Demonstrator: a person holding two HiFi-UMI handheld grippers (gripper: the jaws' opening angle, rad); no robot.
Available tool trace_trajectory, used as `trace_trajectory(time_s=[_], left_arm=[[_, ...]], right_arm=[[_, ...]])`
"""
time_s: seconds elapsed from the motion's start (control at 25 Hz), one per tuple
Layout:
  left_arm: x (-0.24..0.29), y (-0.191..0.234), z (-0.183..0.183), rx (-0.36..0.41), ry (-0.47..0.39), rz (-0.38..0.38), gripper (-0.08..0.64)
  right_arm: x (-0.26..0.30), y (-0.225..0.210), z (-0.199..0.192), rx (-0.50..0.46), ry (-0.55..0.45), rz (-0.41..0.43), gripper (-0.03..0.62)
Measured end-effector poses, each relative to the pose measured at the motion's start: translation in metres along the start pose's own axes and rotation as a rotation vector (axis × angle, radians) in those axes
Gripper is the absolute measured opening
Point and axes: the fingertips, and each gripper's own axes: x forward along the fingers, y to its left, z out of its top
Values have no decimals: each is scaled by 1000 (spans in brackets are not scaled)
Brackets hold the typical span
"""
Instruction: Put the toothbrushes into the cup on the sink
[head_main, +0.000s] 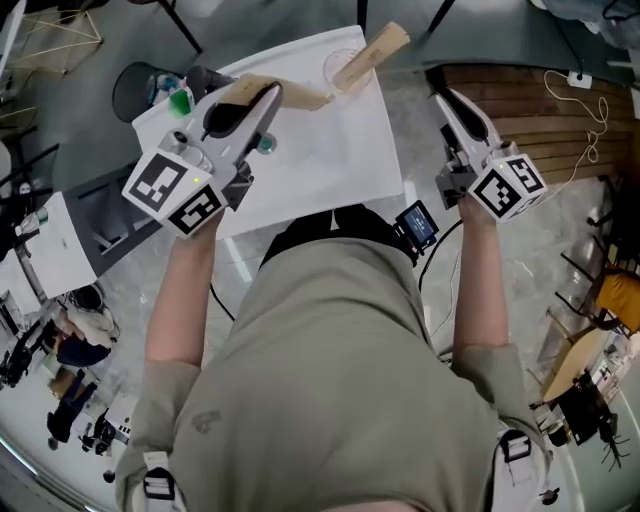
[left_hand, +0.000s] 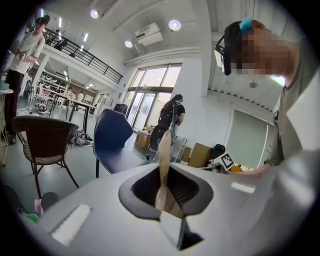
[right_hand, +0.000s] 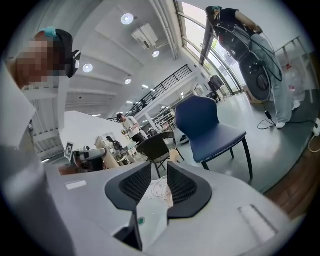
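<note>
A white sink lies ahead of me in the head view. A clear cup stands at its far edge, with a tan toothbrush leaning out of it. My left gripper hovers over the sink's left part, shut on a second tan toothbrush that sticks out toward the cup. In the left gripper view this toothbrush rises as a thin strip between the closed jaws of the left gripper. My right gripper is off the sink's right side. In its own view the right gripper stands open and holds nothing.
A green-capped bottle and a small teal item sit at the sink's left side. A dark round seat stands left of it, with wooden flooring and a cable to the right. A blue chair and a wicker chair stand nearby.
</note>
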Motion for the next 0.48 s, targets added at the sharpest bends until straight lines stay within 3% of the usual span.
trace_trajectory(time_s=[0.48], left_arm=[[50, 0, -20, 19, 39, -29, 34]], right_arm=[[-48, -9, -1, 25, -21, 4, 104]])
